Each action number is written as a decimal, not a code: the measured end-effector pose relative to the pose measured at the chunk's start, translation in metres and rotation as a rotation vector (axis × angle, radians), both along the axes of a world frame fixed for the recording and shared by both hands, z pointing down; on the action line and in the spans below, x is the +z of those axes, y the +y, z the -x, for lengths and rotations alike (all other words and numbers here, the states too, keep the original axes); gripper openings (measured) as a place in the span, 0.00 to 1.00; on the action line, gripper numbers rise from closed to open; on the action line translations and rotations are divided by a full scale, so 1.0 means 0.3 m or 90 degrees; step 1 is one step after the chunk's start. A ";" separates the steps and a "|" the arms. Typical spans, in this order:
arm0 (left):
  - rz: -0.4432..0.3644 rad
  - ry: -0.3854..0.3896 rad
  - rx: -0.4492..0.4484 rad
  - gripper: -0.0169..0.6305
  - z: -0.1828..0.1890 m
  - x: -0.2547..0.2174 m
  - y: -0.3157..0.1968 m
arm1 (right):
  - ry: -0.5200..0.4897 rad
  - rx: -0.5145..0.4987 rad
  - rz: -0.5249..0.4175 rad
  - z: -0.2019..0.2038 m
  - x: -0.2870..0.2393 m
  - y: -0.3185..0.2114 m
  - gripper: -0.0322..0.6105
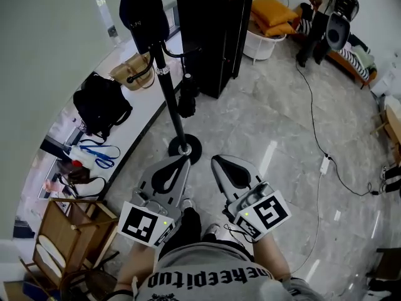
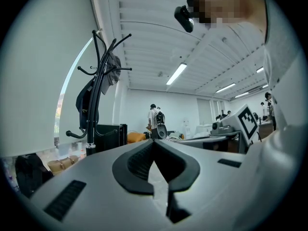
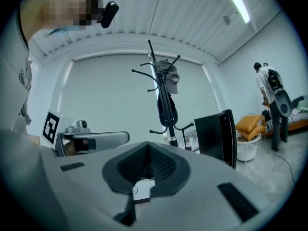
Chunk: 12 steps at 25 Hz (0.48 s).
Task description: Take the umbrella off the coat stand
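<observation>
The black coat stand (image 1: 170, 100) rises from a round base on the marble floor just ahead of me. A short black folded umbrella (image 1: 187, 96) hangs from a low hook on its right side. A tan bag (image 1: 133, 72) hangs on the left, and dark clothing (image 1: 143, 8) tops the pole. My left gripper (image 1: 185, 160) and right gripper (image 1: 216, 162) are side by side, level, just short of the base. Both are shut and hold nothing. The stand (image 2: 98, 81) shows at the left in the left gripper view. In the right gripper view the stand (image 3: 161, 95) is straight ahead.
A black cabinet (image 1: 213, 33) stands right behind the stand. A white basket with orange cushions (image 1: 269, 17) is beyond it. A black bag (image 1: 100, 102) and clutter lie on the ledge at the left. A wooden rack (image 1: 69, 231) is at the lower left. A cable with a power strip (image 1: 325, 163) crosses the floor at the right.
</observation>
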<state>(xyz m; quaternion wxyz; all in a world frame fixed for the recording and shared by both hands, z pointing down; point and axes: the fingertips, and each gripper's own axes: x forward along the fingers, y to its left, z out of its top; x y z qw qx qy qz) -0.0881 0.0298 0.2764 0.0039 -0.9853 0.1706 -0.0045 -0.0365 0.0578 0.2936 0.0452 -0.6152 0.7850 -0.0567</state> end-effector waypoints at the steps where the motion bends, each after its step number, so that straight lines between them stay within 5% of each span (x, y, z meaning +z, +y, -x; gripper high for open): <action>1: 0.000 0.000 0.004 0.05 -0.005 0.000 -0.018 | 0.000 0.004 0.001 -0.003 0.000 -0.017 0.07; 12: 0.006 0.001 0.051 0.05 -0.058 0.001 -0.191 | -0.003 0.045 0.009 -0.041 0.005 -0.179 0.07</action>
